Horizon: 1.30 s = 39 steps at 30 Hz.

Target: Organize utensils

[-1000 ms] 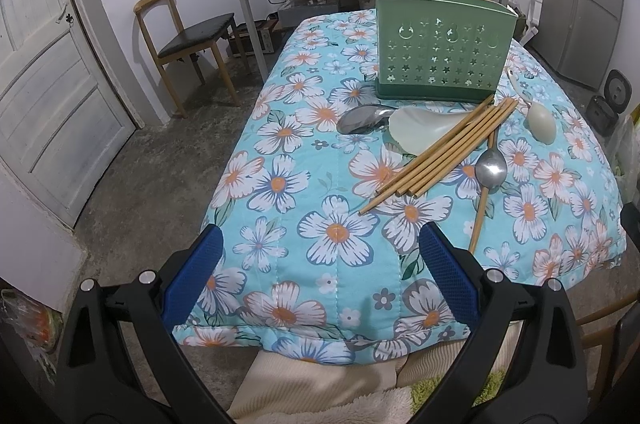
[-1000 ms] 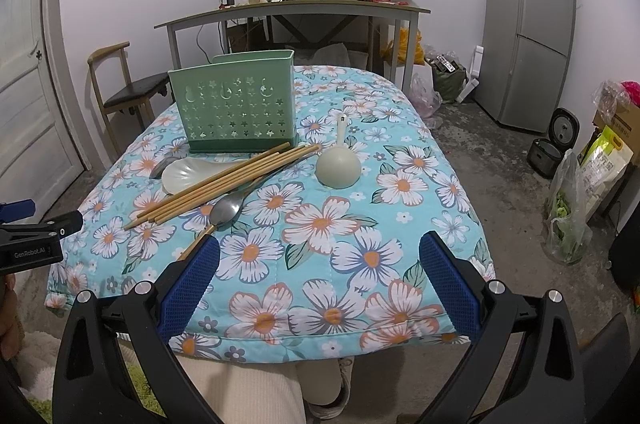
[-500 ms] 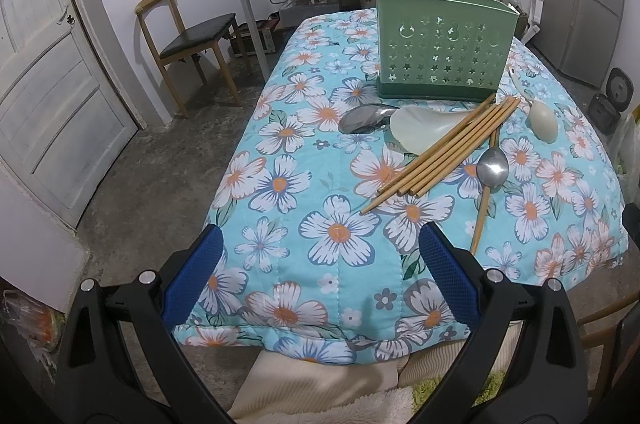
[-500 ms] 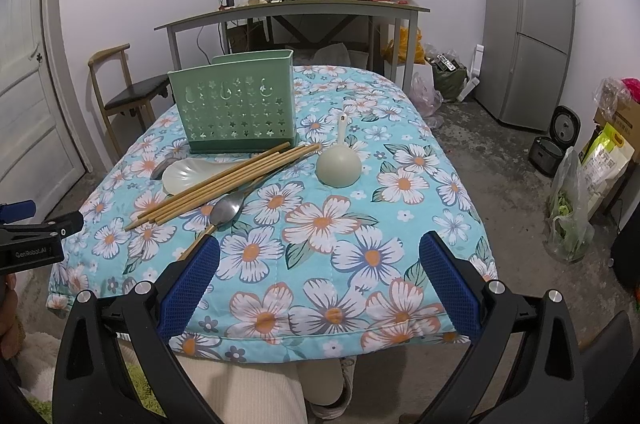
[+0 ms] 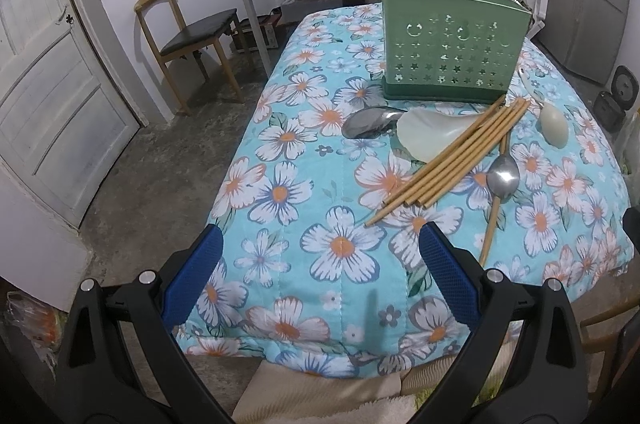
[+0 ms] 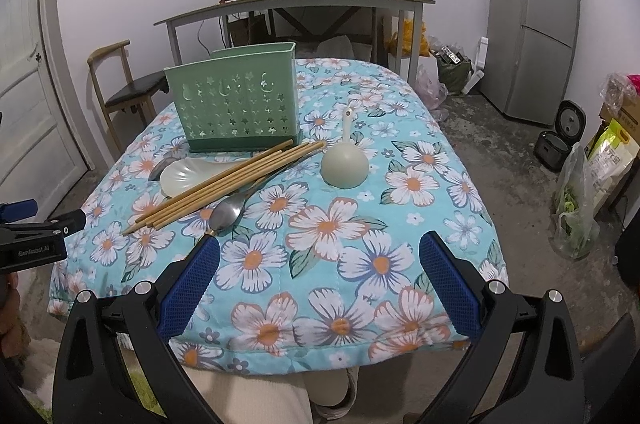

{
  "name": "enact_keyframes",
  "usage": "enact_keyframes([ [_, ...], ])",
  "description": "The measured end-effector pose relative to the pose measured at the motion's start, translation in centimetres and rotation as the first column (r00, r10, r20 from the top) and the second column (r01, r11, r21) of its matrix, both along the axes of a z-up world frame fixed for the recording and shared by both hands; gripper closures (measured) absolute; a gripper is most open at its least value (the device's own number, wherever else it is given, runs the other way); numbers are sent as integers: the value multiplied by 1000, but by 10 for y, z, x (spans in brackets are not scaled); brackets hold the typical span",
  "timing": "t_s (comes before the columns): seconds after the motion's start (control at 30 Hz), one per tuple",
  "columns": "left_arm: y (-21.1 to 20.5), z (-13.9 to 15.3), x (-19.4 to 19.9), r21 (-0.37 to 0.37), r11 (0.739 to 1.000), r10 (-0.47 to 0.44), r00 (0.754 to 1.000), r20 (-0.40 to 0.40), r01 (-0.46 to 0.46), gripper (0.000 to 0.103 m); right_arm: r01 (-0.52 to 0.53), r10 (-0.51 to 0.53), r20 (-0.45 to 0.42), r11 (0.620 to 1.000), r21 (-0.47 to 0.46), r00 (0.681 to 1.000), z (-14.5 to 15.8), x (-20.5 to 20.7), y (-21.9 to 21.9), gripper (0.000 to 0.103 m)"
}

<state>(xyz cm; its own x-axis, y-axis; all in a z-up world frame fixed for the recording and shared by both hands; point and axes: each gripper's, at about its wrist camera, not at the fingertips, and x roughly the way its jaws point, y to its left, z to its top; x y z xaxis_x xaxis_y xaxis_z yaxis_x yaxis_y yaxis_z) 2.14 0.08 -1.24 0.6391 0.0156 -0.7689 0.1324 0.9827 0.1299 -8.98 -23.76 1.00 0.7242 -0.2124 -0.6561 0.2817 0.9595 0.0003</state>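
Nothing has moved; left gripper [image 5: 316,278] and right gripper [image 6: 318,284] jaws spread, empty.

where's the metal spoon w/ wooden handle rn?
The wooden-handled metal spoon lies on the floral cloth just right of the chopstick bundle, bowl up, its handle running toward the near edge; it is left of centre in the right wrist view.

Each tool [image 5: 320,240] [image 6: 319,246] — black forked frame, silver screws, blue textured fingers [image 5: 450,272] — looks alike.
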Motion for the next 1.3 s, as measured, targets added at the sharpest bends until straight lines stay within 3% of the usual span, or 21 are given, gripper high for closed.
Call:
enact_keyframes([
  [0.33, 2, -7, 41, 10, 998, -65, 996, -66, 66, 8, -47, 48, -29, 999, 25, 998, -3, 39, 2, 6],
  [0.47, 3, -11, 56, -25, 997, -79, 995, -67, 78, 8, -62, 63, -1, 989, 133, 998, -7, 50, 0, 6],
  [0.7, 8, -18, 71, -158, 975, -165, 985, -55, 155, 8, -138, 167, -73, 943, 302, 983, -31, 79, 18, 6],
  [0.83, 8, -24, 79, -197, 961, -209, 977, -52, 195, 8, -152, 196, -81, 913, 378, 977, -41, 92, 21, 6],
  [1.13, 8, -33, 100, -227, 940, -266, 964, -17, 255, 8, -113, 196, -120, 863, 493, 973, -55, 114, 10, 25],
  [1.3, 11, -37, 116, -242, 937, -266, 964, -24, 253, 8, -95, 193, -134, 844, 527, 972, -63, 121, 1, 29],
])
